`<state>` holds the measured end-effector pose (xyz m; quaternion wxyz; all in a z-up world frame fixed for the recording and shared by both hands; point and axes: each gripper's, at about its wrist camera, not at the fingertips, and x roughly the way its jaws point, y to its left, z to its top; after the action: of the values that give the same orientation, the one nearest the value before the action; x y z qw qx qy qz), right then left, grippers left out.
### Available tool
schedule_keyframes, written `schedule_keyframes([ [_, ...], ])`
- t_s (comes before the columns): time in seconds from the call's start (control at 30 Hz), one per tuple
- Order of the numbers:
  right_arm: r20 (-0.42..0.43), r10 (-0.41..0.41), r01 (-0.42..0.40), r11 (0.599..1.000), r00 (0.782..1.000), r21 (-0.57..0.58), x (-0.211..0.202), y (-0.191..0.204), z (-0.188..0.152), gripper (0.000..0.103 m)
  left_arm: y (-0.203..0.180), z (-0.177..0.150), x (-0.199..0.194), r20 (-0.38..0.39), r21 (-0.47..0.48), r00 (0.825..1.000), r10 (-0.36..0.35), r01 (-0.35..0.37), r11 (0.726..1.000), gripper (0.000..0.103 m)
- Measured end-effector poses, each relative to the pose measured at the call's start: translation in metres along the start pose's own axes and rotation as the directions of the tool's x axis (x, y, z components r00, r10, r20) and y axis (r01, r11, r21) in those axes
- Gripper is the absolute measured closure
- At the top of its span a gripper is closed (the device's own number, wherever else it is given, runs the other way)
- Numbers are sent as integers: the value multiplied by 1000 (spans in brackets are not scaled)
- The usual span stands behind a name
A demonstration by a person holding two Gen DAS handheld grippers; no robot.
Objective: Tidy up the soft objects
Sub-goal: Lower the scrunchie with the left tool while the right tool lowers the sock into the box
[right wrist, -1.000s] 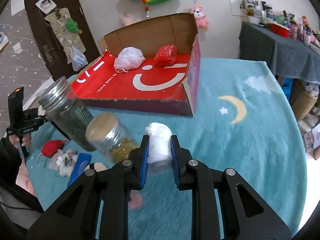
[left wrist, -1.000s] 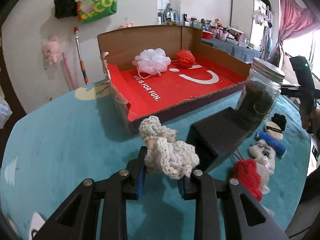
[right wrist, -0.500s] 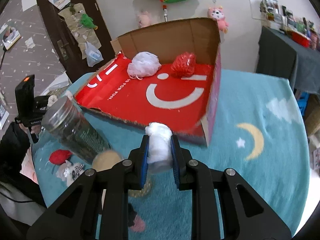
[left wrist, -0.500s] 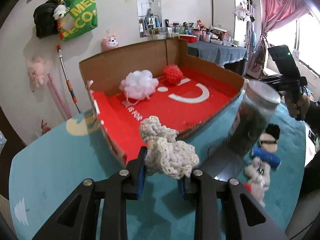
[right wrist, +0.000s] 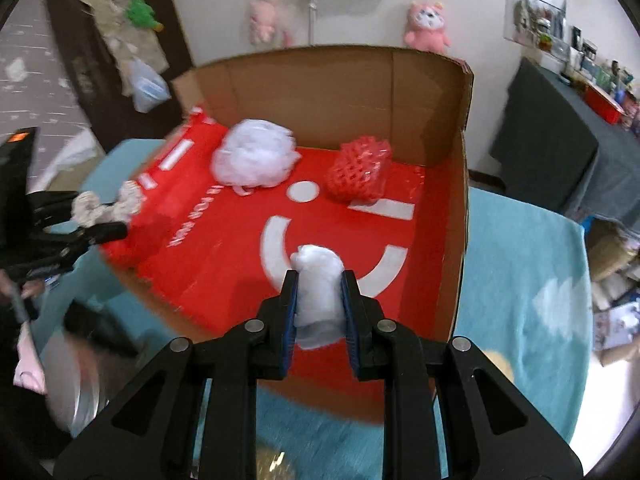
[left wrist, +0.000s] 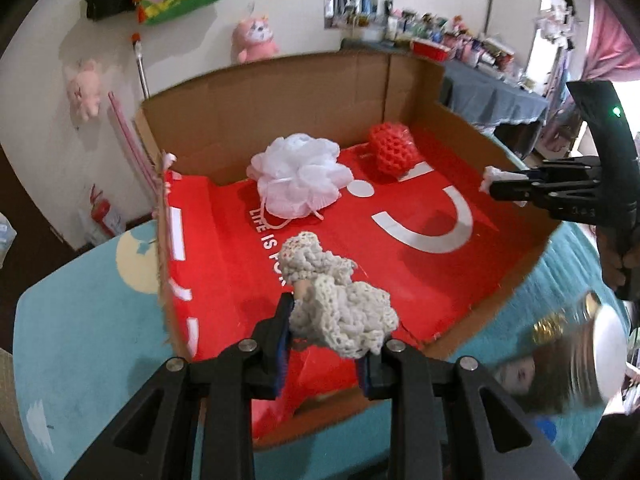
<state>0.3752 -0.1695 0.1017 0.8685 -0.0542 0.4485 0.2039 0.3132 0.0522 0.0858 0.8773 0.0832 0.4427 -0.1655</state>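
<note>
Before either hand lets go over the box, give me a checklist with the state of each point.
1. Left tongs grip the cream crochet piece: ok.
2. Right tongs grip the white fluffy roll: ok.
3. Both loads hang over the red floor of the cardboard box: ok, though the crochet piece is close to the near edge.
4. Bare floor under each load: ok; the white mesh puff and the red knitted ball sit near the back wall.
5. The two tongs apart from each other: ok.
6. Height above the floor: cannot tell.
</note>
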Motion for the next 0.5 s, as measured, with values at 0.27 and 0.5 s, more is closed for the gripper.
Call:
schedule_keyframes([
  [0.27, -141, -93, 103, 992, 986, 67, 58, -14, 39, 84, 4, 31, 45, -108, -17, 992, 60, -62, 998, 74],
  [0.5, -210, -149, 165, 985, 966, 59, 91, -20, 49, 83, 13, 36, 73, -163, -24, 982, 91, -96, 995, 73],
])
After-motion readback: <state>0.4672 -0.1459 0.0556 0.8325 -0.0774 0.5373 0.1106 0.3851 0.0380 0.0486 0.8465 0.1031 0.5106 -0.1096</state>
